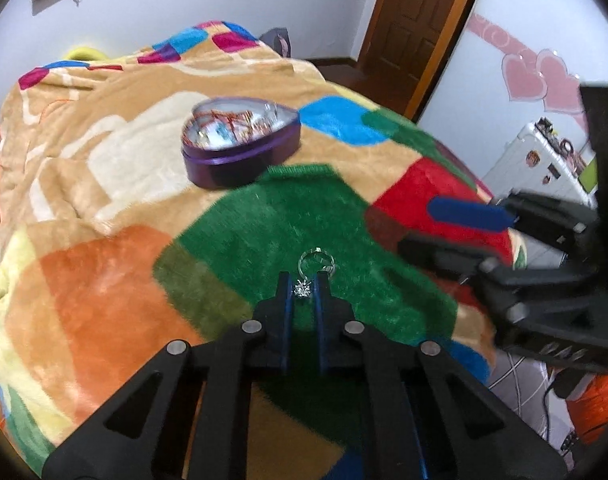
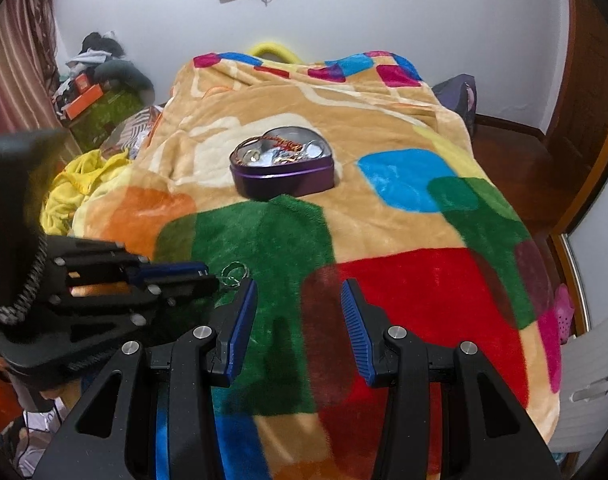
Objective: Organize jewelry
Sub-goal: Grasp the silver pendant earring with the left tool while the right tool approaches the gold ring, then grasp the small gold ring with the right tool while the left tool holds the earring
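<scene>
A purple heart-shaped tin (image 1: 240,152) stands open on the bed with several pieces of jewelry inside; it also shows in the right wrist view (image 2: 282,168). My left gripper (image 1: 304,286) is shut on a silver ring with a sparkling stone (image 1: 304,289), its band (image 1: 315,262) sticking out past the fingertips over the green patch of the blanket. In the right wrist view the left gripper (image 2: 208,274) comes in from the left with the ring (image 2: 234,274) at its tips. My right gripper (image 2: 300,300) is open and empty above the green and red patches, and shows at the right of the left wrist view (image 1: 420,226).
A colourful plush blanket (image 2: 404,140) covers the bed. A yellow cloth (image 2: 76,192) and cluttered boxes (image 2: 92,104) lie left of the bed. A wooden door (image 1: 416,16) and a white case (image 1: 544,160) stand to the right.
</scene>
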Demonstrator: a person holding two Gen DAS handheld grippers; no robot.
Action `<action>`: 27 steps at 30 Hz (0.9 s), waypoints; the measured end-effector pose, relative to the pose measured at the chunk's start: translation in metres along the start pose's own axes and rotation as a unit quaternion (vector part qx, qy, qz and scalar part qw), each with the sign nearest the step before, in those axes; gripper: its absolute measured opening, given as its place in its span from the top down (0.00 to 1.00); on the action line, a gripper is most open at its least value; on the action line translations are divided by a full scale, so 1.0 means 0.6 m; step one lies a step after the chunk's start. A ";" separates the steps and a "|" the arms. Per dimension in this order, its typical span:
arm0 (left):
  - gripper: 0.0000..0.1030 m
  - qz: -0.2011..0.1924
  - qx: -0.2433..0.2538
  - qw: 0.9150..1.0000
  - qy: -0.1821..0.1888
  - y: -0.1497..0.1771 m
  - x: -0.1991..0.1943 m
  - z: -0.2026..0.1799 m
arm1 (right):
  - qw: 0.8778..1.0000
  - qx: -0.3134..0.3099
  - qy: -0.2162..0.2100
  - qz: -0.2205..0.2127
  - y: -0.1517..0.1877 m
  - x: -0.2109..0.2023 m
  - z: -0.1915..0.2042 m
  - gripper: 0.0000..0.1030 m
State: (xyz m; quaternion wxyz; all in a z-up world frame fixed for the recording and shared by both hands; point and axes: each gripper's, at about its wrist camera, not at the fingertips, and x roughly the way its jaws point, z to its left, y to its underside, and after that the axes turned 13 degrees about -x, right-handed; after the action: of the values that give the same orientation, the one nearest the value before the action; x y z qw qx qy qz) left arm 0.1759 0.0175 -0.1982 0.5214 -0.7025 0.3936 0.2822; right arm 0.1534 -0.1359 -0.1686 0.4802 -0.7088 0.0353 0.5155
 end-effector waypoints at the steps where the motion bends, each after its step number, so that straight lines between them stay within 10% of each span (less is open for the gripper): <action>1: 0.91 -0.005 -0.002 1.000 0.002 -0.003 -0.007 0.001 | 1.000 -0.004 -0.001 0.001 -0.002 0.003 0.004 0.61; 15: 0.91 -0.070 -0.029 0.997 0.002 -0.027 -0.089 0.047 | 0.998 -0.043 -0.037 0.012 -0.026 0.050 0.064 0.61; 27: 0.91 -0.024 -0.075 0.997 -0.018 0.008 -0.050 0.125 | 0.995 -0.083 -0.044 0.019 -0.045 0.079 0.107 0.61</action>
State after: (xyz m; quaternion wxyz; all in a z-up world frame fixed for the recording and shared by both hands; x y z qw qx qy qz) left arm 0.1568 0.0962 -0.1985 0.4807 -0.7438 0.3448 0.3112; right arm 0.1458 -0.0541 -0.1880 0.4108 -0.7223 -0.0157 0.5561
